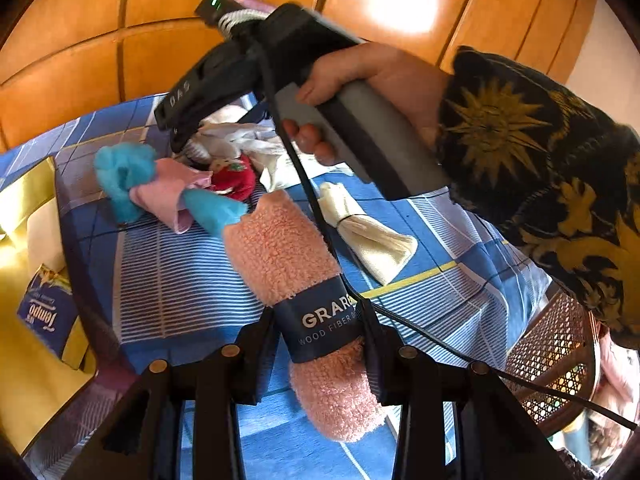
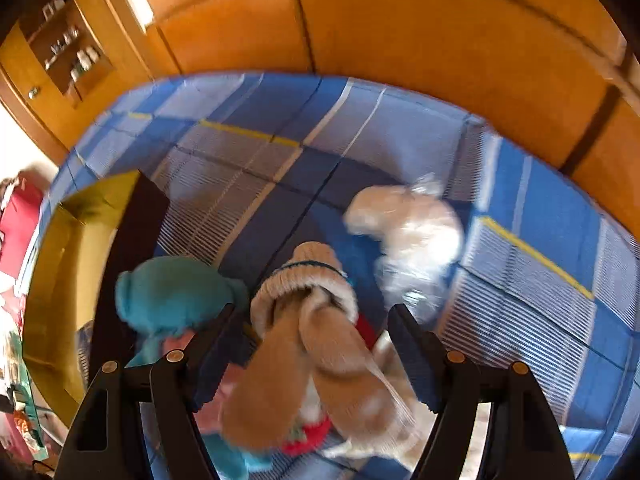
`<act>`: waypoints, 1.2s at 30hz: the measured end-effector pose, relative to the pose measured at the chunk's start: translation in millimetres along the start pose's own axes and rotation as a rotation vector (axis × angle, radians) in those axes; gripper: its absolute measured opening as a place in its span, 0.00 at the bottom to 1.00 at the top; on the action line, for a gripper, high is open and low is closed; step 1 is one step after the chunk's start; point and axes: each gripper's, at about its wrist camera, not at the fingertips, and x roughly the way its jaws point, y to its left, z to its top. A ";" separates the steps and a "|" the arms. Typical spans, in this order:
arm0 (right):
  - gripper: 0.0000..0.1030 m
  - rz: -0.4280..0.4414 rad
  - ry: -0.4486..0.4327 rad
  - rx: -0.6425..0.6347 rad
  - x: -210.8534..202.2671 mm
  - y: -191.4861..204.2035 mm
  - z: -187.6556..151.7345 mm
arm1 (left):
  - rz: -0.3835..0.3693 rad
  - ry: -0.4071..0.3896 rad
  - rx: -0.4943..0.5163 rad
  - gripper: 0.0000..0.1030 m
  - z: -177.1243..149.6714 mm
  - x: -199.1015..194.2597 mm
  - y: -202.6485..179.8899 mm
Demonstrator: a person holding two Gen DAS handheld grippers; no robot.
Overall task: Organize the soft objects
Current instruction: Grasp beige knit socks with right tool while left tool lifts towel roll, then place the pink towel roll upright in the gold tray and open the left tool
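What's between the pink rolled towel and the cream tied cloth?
In the left wrist view, only bare checked bedspread and a black cable separate pink towel and cream cloth.

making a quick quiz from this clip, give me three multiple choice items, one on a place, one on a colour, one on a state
1. Where does the gold box sit in the left wrist view?
A. at the left edge of the bedspread
B. on top of the cream cloth
C. under the wicker stool

2. What colour is the banded fluffy roll?
A. green
B. pink
C. black

3. What is the state of the left gripper?
A. open over bare bedspread
B. closed on the pink roll at its dark paper band
C. closed on a tissue pack

Answers:
1 A, the box stands beside the blue checked bedspread at the frame's left.
2 B, its pile is salmon pink under a navy band.
3 B, both fingers press the band's sides.
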 end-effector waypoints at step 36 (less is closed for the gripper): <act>0.39 -0.020 -0.105 0.017 -50.1 -6.2 -140.1 | 0.120 -0.138 -0.227 0.37 6.9 -75.2 61.8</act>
